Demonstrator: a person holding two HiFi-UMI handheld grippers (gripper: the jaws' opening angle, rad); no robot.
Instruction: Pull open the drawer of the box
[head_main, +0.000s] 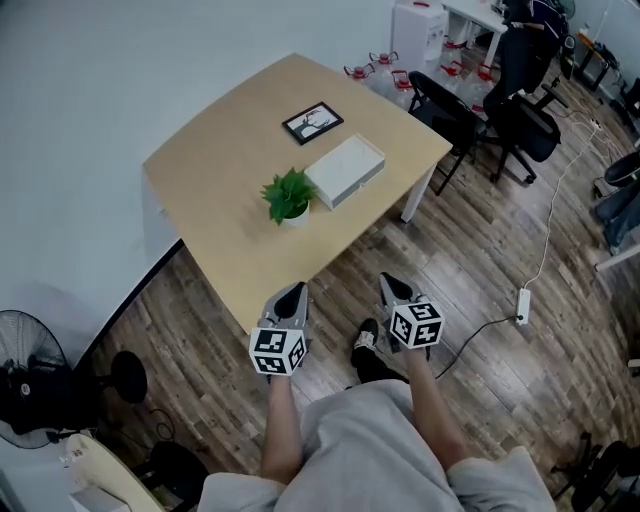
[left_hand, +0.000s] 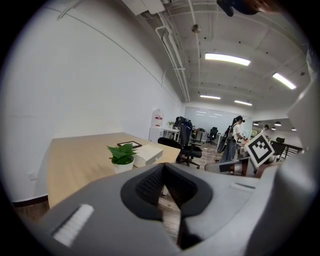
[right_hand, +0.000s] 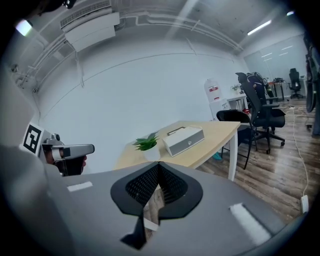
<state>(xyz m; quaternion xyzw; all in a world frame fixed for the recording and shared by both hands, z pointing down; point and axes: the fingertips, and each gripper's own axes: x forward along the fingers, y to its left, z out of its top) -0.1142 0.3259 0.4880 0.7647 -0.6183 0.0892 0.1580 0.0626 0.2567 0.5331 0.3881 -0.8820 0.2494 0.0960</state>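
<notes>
Hovering left gripper (head_main: 291, 293): is hanging at the near edge of the table (head_main: 215, 190), jaws pressed together on nothing.
Right gripper (head_main: 391, 284): is hanging over the wood floor (head_main: 480, 260) to its right, jaws also closed up, empty.
Box (head_main: 345, 170): is lying toward the table's far right, well apart from both grippers, drawer (right_hand: 189, 141) sitting flush.
Plant (head_main: 288, 196): is standing just left of the box.

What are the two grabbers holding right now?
Nothing. The left gripper and the right gripper both have their jaws together and empty, away from the white rectangular box on the light wooden table.
</notes>
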